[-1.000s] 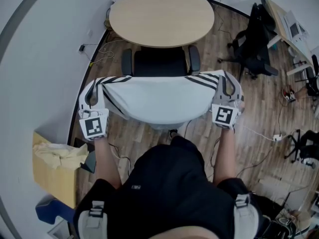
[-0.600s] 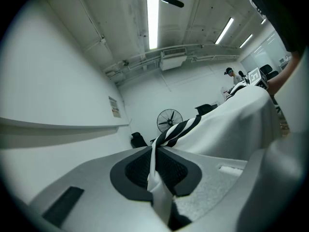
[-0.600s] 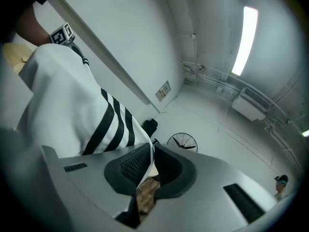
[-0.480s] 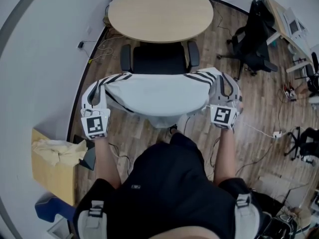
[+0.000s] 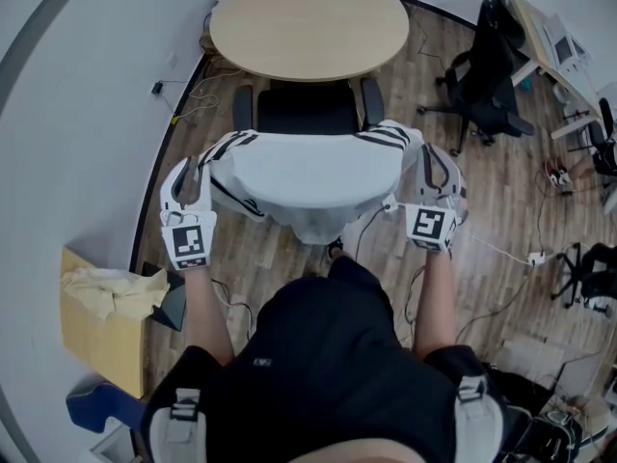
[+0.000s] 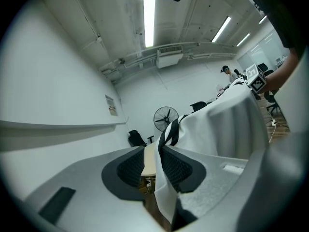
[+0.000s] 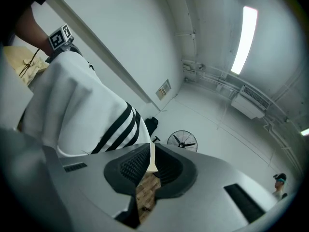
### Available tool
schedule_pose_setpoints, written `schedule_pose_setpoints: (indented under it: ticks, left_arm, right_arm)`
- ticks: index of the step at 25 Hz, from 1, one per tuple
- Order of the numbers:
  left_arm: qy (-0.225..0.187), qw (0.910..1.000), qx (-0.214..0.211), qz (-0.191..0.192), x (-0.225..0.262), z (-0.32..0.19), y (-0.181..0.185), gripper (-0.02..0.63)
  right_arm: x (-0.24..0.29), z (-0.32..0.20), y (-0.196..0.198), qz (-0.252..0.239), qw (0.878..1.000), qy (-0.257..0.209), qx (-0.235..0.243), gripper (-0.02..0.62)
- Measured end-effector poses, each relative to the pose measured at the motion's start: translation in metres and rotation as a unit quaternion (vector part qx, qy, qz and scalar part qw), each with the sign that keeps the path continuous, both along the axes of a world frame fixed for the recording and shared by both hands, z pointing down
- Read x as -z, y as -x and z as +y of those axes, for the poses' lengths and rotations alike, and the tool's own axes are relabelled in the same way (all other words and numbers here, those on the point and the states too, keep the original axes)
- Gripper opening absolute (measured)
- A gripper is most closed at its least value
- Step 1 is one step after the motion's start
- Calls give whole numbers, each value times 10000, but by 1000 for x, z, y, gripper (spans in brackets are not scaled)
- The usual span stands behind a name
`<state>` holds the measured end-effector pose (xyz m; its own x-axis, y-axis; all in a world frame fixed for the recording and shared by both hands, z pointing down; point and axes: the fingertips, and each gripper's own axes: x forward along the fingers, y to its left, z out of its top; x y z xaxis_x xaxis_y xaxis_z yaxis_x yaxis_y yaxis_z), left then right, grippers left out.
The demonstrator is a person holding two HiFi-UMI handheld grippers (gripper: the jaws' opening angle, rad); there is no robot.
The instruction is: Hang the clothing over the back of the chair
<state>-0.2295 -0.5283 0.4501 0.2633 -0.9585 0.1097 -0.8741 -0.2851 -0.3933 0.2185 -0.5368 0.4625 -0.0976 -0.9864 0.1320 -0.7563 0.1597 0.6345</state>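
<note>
Holding 2 grippers out in front of the body, 1 at each shoulder of the striped white garment (image 5: 304, 177). Showing the left gripper (image 5: 190, 174) with jaws wide, having just been opening, and with a fold of the garment's edge lying loose in the gap, brushing 1 pad without being pressed. Showing the right gripper (image 5: 441, 162) with jaws narrowly apart, letting the floor show through the gap, with the striped sleeve resting against the outer edge of 1 jaw and not visibly pinching anything.

Lying draped over the back of the chair (image 5: 308, 112), just beyond the grippers, hanging a long flap down the near side and folding the striped sleeves over toward the seat. Seeing the round worktop (image 5: 308, 22) beyond that, apart from the garment.

Risking a snag first: pulling the left gripper away with cloth in its gap, catching the fold on the ribbed pad and dragging that shoulder back off the chair. Risking the same on the right, with the sleeve leaning on the jaw. Looking heavier on the near side, so probably sliding off toward the floor if tugged even slightly. Possibly bumping the chair while withdrawing, pushing it toward the worktop and shaking the garment loose. Calling for easing both grippers out sideways, clear of the cloth, before lowering them.
</note>
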Motion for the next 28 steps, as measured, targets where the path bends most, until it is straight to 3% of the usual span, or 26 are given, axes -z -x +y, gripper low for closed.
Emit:
schedule_pose_setpoints:
  ticks: [13,19,28]
  left_arm:
    - [-98,9996,-251,86,9,36,-7,104]
    - [-209,9992,-311,171,12,58,-14,6]
    - [-16,9992,-384,52,1,96,-7,2]
  right_arm:
    - [2,50,-6,-48,9999,-109,-77,21]
    - [0,74,-10,48,9998,-115,-179,6]
    - [-4,111,1,52,9997,-138,-213,-5]
